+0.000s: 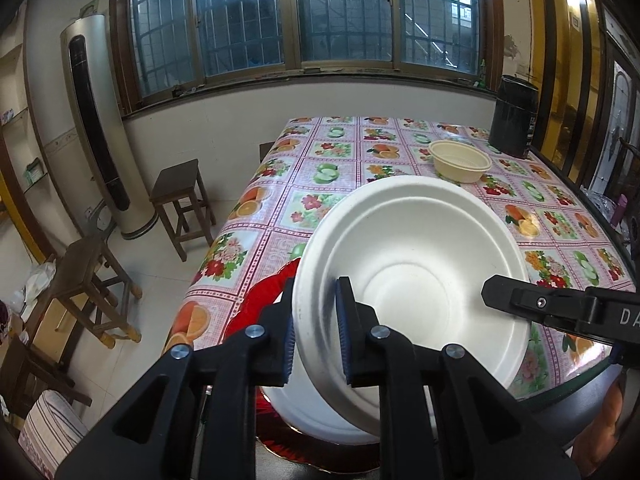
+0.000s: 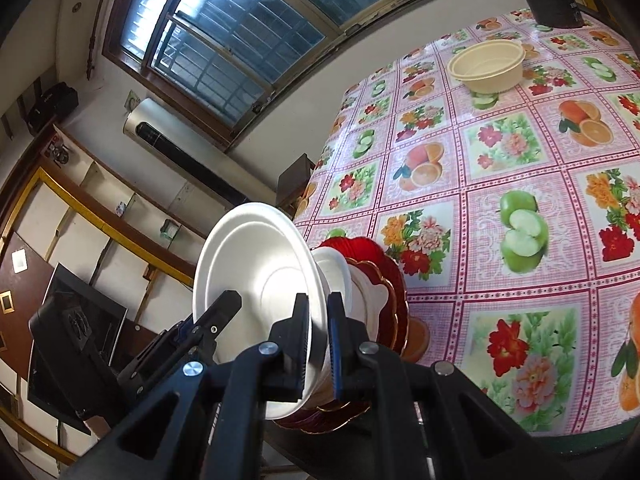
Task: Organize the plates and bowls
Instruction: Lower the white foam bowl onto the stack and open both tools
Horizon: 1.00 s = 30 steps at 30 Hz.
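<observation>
A white paper bowl (image 1: 420, 264) (image 2: 256, 264) hangs tilted over the table's near corner. My left gripper (image 1: 317, 292) is shut on its left rim, one pad inside and one outside. My right gripper (image 2: 318, 304) is shut on the opposite rim; one of its fingers (image 1: 496, 294) reaches in from the right. The left gripper (image 2: 228, 304) also appears at the bowl's far side. Just under the held bowl sits another white bowl (image 1: 304, 412) (image 2: 340, 276) on a stack of red, gold-edged plates (image 1: 264, 296) (image 2: 380, 272). A cream bowl (image 1: 460, 160) (image 2: 486, 66) stands alone far back.
The table (image 1: 320, 168) wears a pink fruit-and-flower cloth. A black bin (image 1: 514, 116) stands at its far right corner. Wooden stools (image 1: 180, 200) and a tall floor air conditioner (image 1: 100, 120) stand left of the table, below the window wall.
</observation>
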Motion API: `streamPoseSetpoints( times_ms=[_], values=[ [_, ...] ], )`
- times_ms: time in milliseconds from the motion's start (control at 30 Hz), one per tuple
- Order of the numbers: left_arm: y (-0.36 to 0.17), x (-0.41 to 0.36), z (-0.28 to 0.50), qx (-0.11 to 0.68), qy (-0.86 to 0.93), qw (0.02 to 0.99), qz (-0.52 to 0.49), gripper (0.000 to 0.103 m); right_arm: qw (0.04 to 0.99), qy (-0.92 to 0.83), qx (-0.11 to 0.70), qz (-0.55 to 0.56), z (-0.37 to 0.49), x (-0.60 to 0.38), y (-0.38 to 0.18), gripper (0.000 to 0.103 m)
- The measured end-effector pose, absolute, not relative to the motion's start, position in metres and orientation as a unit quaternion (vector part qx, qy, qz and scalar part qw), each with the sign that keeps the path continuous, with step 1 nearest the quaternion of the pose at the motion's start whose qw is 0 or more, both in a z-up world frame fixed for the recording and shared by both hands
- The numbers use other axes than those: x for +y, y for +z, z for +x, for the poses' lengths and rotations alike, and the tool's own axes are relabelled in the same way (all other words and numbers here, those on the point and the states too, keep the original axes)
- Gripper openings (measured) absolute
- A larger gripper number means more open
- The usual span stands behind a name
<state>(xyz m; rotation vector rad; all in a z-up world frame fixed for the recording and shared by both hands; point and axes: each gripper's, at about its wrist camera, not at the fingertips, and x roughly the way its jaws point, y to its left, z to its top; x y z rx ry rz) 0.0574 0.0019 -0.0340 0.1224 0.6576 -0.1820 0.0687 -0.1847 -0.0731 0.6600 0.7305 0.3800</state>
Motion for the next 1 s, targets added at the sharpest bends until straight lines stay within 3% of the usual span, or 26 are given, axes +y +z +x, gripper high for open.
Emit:
streamPoseSetpoints(
  times_ms=[1000],
  values=[
    [-0.060,0.010,0.081,0.355,-0.079,0.930,0.060,0.022,0.848,0.188,0.372,0.327,0.088,-0.179,-0.094,0.015]
  ],
)
